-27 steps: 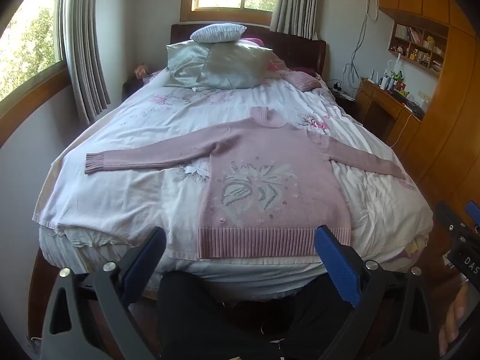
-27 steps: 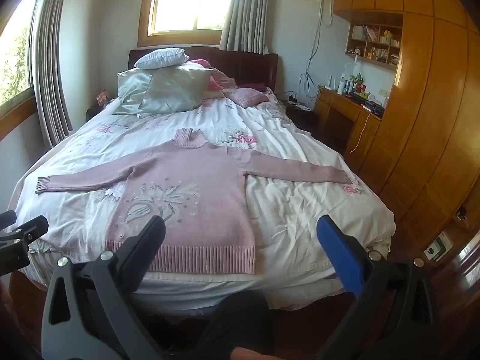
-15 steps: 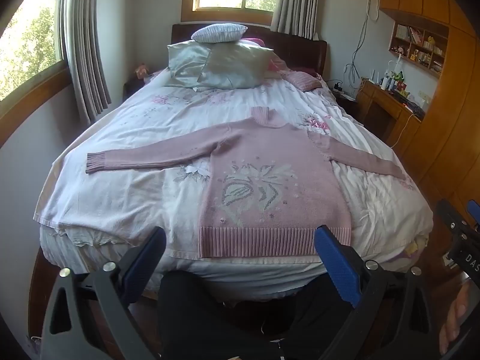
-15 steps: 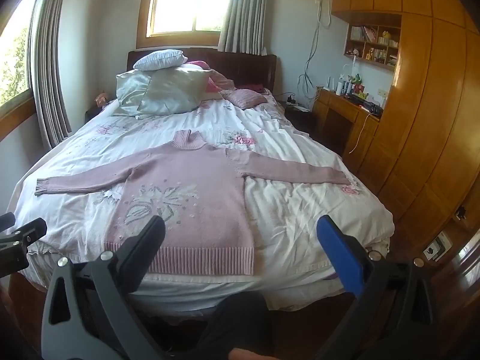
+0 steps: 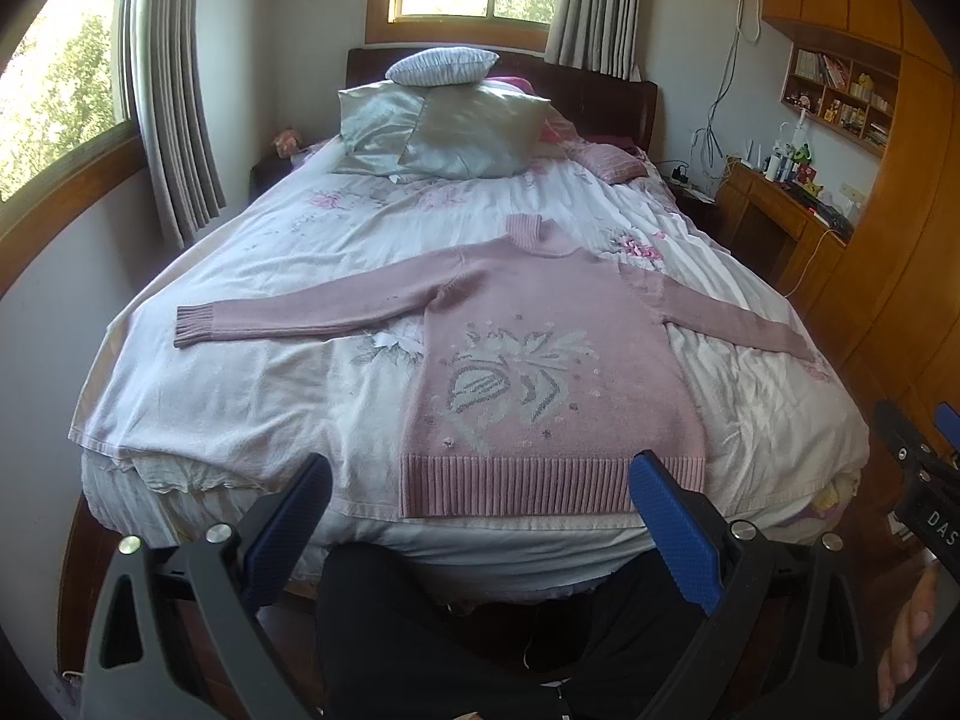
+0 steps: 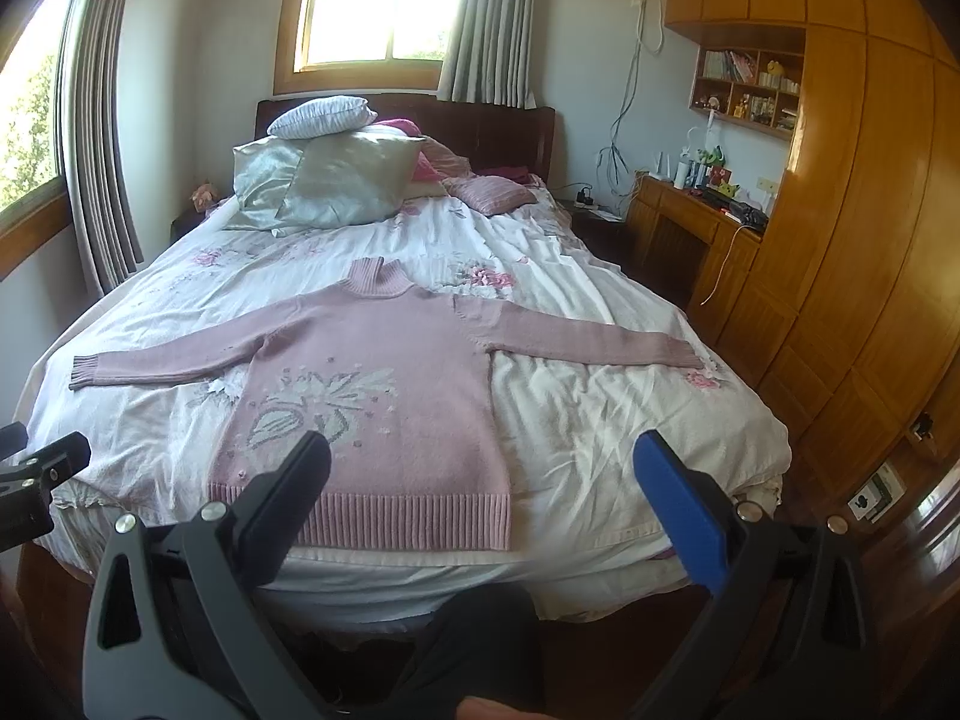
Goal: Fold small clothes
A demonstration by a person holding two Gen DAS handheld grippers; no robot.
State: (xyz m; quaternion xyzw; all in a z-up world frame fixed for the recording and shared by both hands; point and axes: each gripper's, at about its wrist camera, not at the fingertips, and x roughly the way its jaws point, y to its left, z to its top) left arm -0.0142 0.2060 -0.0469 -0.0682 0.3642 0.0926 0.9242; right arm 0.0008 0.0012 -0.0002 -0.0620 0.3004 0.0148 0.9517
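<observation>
Bed [image 5: 252, 372] is covered by a floral sheet; pink sweater [image 5: 540, 372] is laid flat on it near the foot edge, sleeves spread out. Left gripper [image 5: 480, 516] and right gripper [image 6: 483, 498] are held wide apart, nothing gripped, short of the hem

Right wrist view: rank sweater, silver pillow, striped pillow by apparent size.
1. sweater, largest by far
2. silver pillow
3. striped pillow, smallest

The pillows lie farther from the camera, so their true sizes are unsure.
</observation>
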